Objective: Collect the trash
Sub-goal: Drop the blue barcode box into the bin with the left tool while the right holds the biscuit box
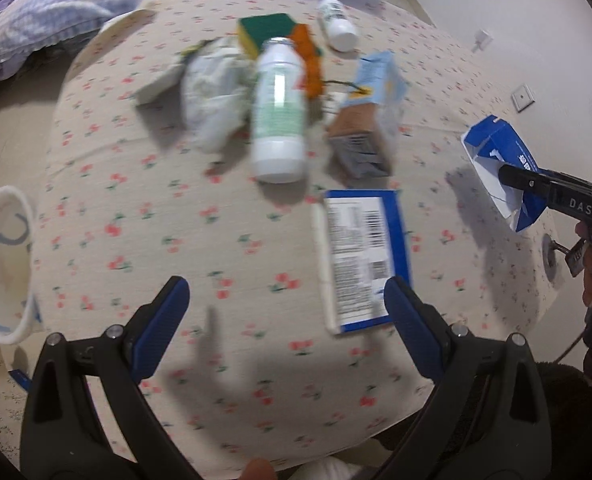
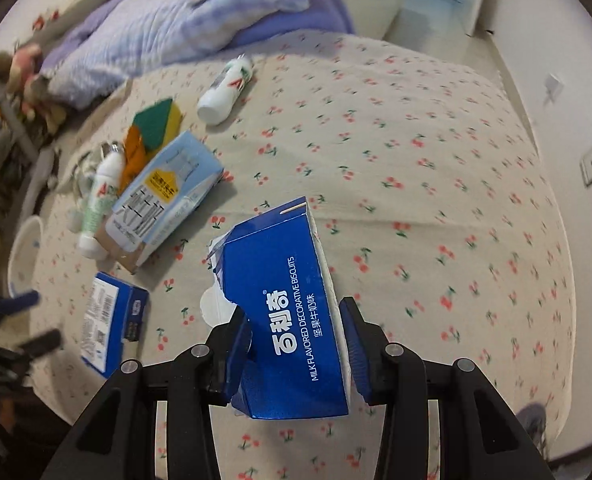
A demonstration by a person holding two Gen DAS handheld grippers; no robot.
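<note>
Left wrist view: left gripper wide open, nothing between the blue ribbed pads, hovering over the cherry-print bedspread. Counted: two white plastic bottles – big one lying mid-bed, small one further back; one flat blue box, barcode side up; one pale blue carton; one crumpled white wrapper; one green-yellow sponge. White round bin at left edge. Only here: right gripper seen side-on, torn open end of the biscuit box showing.

Right wrist view: right gripper partly closed, pads clamped on both sides of the glossy blue cardboard biscuit box, held clear above the bedspread. Only here: printed face reading "MILK FLAVORED DECORATIVE BISCUITS". Same two bottles, carton and flat box at left.
</note>
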